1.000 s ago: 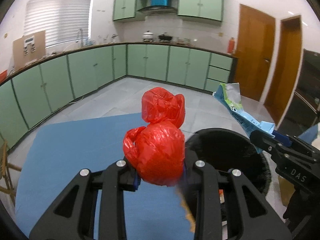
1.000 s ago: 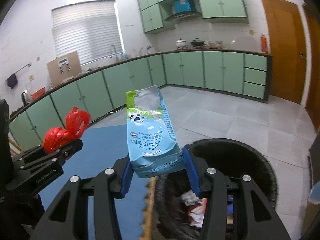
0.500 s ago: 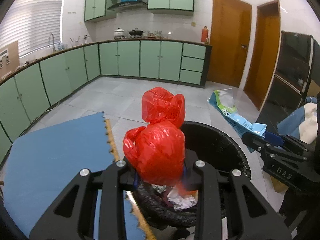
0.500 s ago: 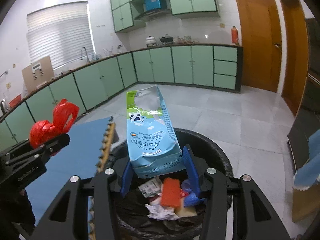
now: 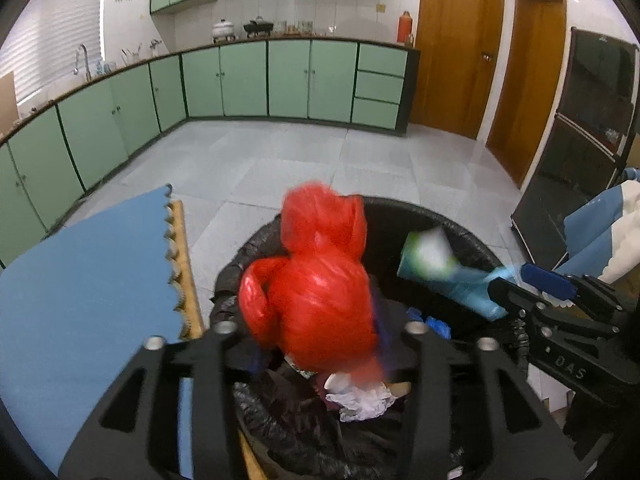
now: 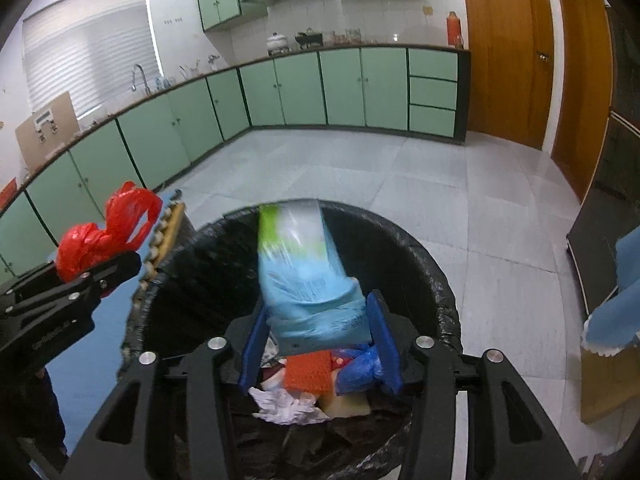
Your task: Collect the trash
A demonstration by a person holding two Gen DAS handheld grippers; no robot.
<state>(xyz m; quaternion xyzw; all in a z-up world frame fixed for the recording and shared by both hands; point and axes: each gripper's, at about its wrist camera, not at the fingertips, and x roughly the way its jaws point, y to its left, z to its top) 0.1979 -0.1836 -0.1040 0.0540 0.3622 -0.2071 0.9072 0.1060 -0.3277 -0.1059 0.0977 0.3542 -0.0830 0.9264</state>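
Both hand-held grippers have moved from beside the bin (image 6: 420,264) to right above it. Left hand-held gripper (image 5: 316,330) pinches the red bag (image 5: 320,284), whose lower edge is blurred. Right hand-held gripper (image 6: 316,340) clamps the blue carton (image 6: 308,280), smeared by motion; its print is unreadable. Trash (image 6: 308,380) inside is partly hidden behind the fingers (image 6: 384,344).

Soft indoor light fills both fisheye views, brightest at the blinds (image 6: 88,48); glare streaks the floor (image 5: 472,160). Edges bow and darken. Motion blur smears the red bag (image 5: 320,280) and blue carton (image 6: 308,272).
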